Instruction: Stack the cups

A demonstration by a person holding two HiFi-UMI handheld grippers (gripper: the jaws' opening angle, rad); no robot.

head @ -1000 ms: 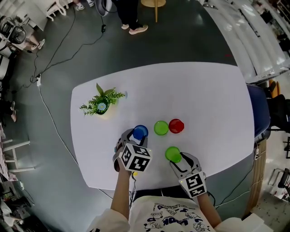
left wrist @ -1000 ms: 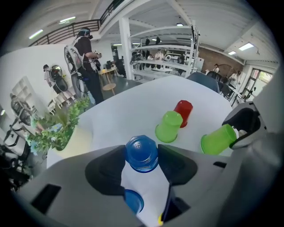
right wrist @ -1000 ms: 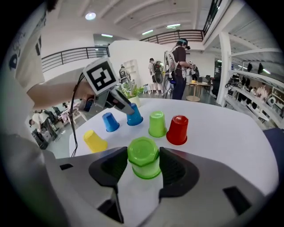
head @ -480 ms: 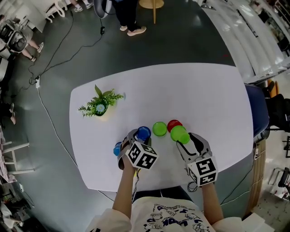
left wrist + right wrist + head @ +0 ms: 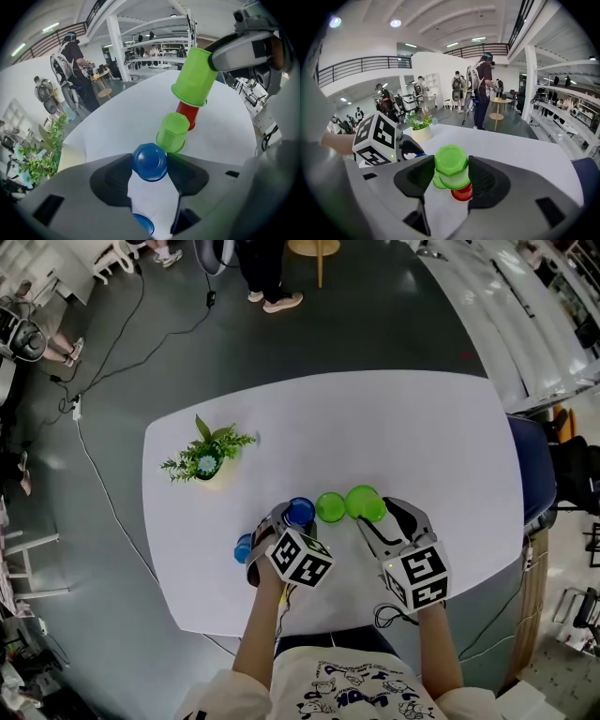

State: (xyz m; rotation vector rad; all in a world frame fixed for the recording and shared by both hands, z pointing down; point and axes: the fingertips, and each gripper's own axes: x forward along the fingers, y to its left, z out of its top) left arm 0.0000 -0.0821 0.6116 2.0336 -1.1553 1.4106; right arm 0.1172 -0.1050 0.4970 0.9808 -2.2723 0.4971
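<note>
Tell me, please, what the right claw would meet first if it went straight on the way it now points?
Probably the red cup, standing just beyond the green cup that the right claw holds; the held cup would likely touch it first, though depth is unclear.

white table with cups, potted plant

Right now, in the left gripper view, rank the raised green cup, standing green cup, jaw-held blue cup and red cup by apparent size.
1. raised green cup
2. standing green cup and blue cup, too alike to rank
3. red cup, mostly hidden
</note>
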